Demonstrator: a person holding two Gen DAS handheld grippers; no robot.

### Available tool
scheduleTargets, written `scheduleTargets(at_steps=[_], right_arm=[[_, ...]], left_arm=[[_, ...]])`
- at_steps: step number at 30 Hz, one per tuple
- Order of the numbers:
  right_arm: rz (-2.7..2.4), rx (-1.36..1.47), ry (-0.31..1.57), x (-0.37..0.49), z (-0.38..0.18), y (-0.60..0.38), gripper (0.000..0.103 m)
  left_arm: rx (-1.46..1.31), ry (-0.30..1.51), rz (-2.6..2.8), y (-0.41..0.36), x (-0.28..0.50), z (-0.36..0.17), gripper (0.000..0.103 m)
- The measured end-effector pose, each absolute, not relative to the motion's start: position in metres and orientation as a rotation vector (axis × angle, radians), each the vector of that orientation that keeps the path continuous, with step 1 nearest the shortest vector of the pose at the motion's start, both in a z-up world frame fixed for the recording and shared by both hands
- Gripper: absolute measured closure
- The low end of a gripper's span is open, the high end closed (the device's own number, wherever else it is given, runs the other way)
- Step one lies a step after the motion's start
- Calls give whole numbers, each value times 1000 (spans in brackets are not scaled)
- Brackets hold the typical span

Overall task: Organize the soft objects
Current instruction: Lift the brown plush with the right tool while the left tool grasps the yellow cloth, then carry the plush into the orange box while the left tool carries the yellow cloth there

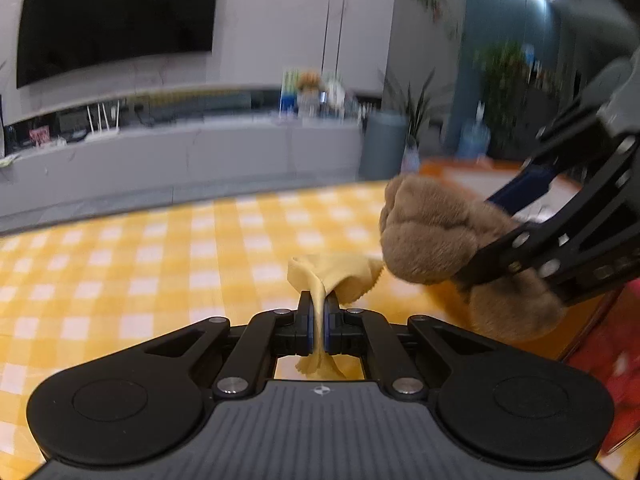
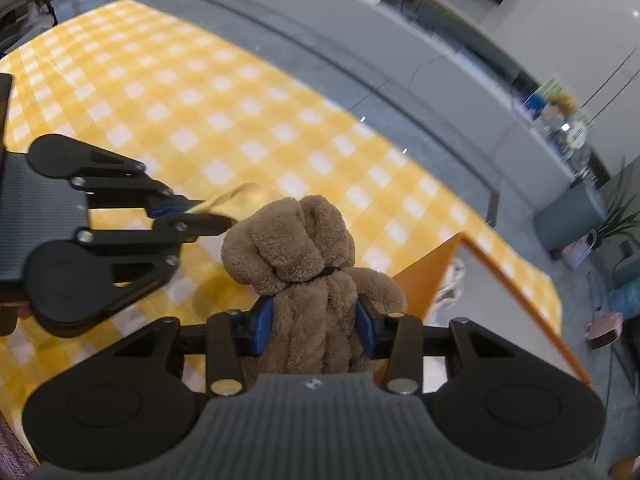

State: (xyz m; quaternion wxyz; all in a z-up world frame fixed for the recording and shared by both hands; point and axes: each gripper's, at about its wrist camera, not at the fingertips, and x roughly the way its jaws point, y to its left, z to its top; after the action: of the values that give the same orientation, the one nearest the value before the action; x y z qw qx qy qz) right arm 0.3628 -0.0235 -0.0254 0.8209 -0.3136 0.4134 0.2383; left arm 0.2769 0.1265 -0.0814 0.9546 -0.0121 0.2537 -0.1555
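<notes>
Left claw (image 1: 319,322) is pinched tight on a yellow cloth (image 1: 336,276), its blue pads (image 1: 329,328) pressed together with only the thin fabric between them; a bunched end of the cloth fans out ahead of the tips and a small frayed tuft pokes out behind them, toward the claw's body. Right claw (image 2: 316,322) grips a brown plush toy (image 2: 298,248) around its body, the pads (image 2: 264,326) set partway apart and sunk into the fur on both sides, with the toy's head and floppy ears rising ahead of the tips. Both things hang clear above the counter (image 2: 192,92), which is covered in a yellow and white check. Seen from the right wrist, the left claw sits to the left of the toy and a little ahead, its tips near the toy's head, and the cloth shows just beyond them. An orange-rimmed tray (image 2: 516,292) with a pale floor lies to the right of the right claw, close beside the toy; something pale lies in it, too blurred to name.
</notes>
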Motion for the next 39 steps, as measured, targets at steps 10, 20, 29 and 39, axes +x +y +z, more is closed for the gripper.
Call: scheduleTargets(at_steps=[10,20,29,39], right_arm=[[455,-632,733,319,29,-57,61],[364,-523,681,287,53,-127,60],[278,-402,709,282,50,-194,60],[223,-342,738,317,26,-226,60]], left_arm=[[-131,371,-338,128,225,-28,98],[-102,426,-421,79,188,-12,98],[-73,408,-500,30,204,13,98],[-32,445,-532,-15,235,9,98]])
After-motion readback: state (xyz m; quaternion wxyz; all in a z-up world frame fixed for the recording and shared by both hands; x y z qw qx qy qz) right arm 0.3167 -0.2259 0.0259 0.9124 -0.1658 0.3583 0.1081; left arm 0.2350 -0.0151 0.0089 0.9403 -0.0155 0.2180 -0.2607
